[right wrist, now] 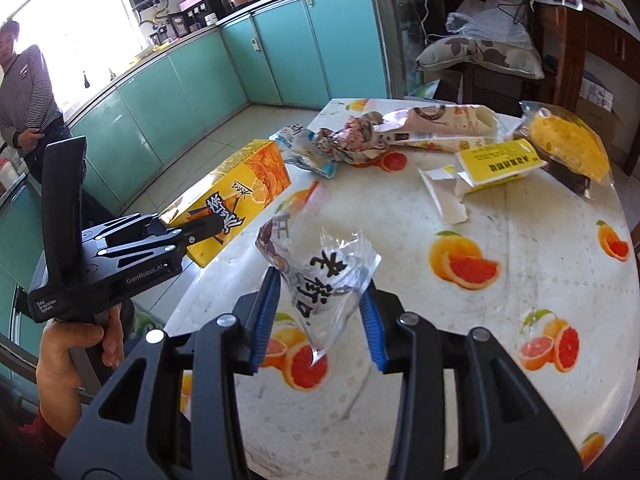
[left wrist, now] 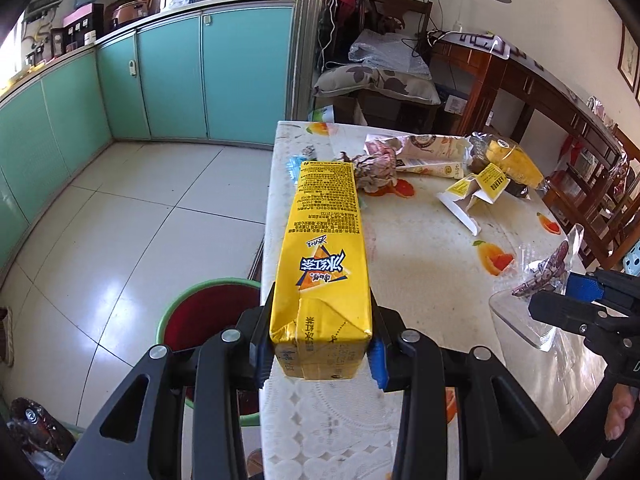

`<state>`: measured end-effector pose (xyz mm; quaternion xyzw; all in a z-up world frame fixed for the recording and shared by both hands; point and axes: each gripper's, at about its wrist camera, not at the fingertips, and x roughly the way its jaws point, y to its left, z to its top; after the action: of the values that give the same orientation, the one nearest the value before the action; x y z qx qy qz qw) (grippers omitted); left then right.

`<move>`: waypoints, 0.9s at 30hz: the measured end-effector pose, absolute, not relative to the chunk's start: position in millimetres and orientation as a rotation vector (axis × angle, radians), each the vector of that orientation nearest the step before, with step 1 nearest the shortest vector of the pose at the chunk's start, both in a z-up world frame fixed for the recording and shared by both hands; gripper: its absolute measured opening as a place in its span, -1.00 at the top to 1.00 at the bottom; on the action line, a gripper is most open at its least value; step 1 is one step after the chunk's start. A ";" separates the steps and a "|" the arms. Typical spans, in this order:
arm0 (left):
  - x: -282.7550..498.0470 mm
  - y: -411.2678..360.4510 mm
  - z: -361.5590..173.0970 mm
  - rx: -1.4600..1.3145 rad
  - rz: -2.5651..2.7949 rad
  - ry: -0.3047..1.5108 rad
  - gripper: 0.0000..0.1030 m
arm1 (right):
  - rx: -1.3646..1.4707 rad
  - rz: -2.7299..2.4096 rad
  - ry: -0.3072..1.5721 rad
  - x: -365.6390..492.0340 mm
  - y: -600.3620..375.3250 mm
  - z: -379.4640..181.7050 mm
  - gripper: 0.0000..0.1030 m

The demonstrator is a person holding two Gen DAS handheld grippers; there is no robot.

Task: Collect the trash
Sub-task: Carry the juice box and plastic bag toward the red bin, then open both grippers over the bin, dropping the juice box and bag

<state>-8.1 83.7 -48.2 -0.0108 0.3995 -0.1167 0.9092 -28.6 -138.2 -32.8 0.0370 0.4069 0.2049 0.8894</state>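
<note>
My left gripper (left wrist: 320,354) is shut on a yellow drink carton (left wrist: 326,248) and holds it above the table's left edge; the carton (right wrist: 236,200) also shows in the right wrist view, with the left gripper (right wrist: 188,236) clamped on its end. My right gripper (right wrist: 318,320) is shut on a clear plastic wrapper (right wrist: 320,272) with black characters, held above the table (right wrist: 520,320). The right gripper (left wrist: 560,292) also shows at the right edge of the left wrist view. A round bin (left wrist: 200,320) with a green rim and red inside stands on the floor beside the table.
More trash lies at the far side of the table: a crumpled foil wrapper (right wrist: 352,140), a long snack bag (right wrist: 440,128), a yellow paper box (right wrist: 496,164), a torn white card (right wrist: 444,196), a yellow cake pack (right wrist: 568,148). A person (right wrist: 24,92) stands by the teal cabinets.
</note>
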 end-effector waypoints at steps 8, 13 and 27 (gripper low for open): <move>-21.6 138.2 -38.5 -0.035 -0.193 0.794 0.31 | 0.043 0.543 0.840 -4.4 -71.9 -22.2 0.25; -13.0 177.4 -57.8 -0.073 -0.120 0.850 0.31 | 0.054 0.629 0.892 22.6 -28.5 -29.5 0.25; 14.7 218.7 -136.0 -0.134 -0.055 1.017 0.31 | 0.034 0.634 1.000 74.2 33.0 -62.9 0.24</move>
<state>14.7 218.7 -136.0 -0.0641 0.4866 -0.0263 0.8708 74.2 33.0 -62.9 0.0160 0.4711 0.2988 0.8298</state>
